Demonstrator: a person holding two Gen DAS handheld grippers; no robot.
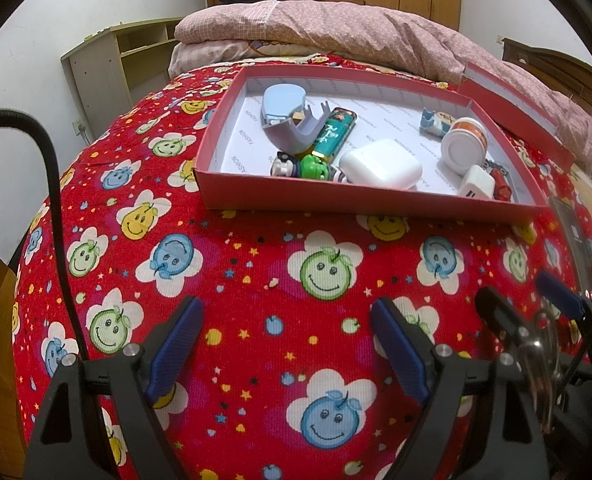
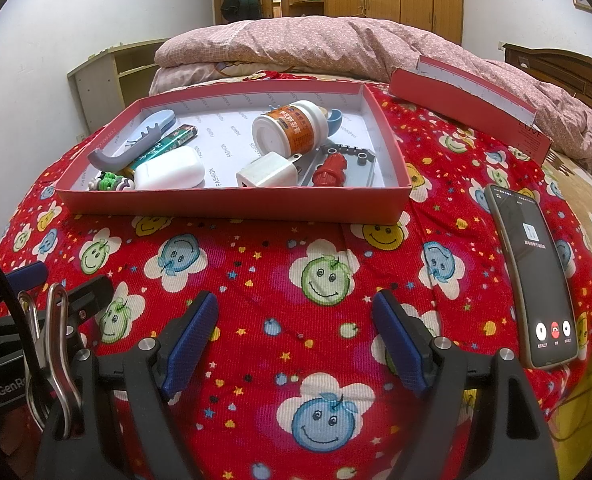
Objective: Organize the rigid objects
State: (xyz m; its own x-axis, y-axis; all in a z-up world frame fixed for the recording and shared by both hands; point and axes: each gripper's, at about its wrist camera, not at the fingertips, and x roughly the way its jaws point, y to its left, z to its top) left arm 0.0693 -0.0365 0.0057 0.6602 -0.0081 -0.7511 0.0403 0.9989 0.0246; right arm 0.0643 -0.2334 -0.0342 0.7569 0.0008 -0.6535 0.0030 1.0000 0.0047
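A red box tray (image 1: 335, 204) (image 2: 232, 204) sits on the red patterned bedspread. It holds a white jar with an orange label (image 1: 465, 142) (image 2: 290, 130), a white earbuds case (image 1: 381, 164) (image 2: 170, 168), a white charger cube (image 1: 475, 186) (image 2: 266, 172), a blue-grey clip (image 1: 286, 118) (image 2: 136, 142), a green tube (image 1: 331, 132), small toy figures (image 1: 301, 166) and a red toy on a grey plate (image 2: 329, 170). My left gripper (image 1: 288, 352) and right gripper (image 2: 296, 344) are both open and empty, over the bedspread in front of the tray.
A black phone (image 2: 535, 272) with a lit screen lies right of the tray. The tray's red lid (image 2: 467, 112) (image 1: 511, 108) stands behind it. A pink quilt (image 2: 335, 44) is piled at the back. A beige shelf (image 1: 112, 68) stands at the left wall.
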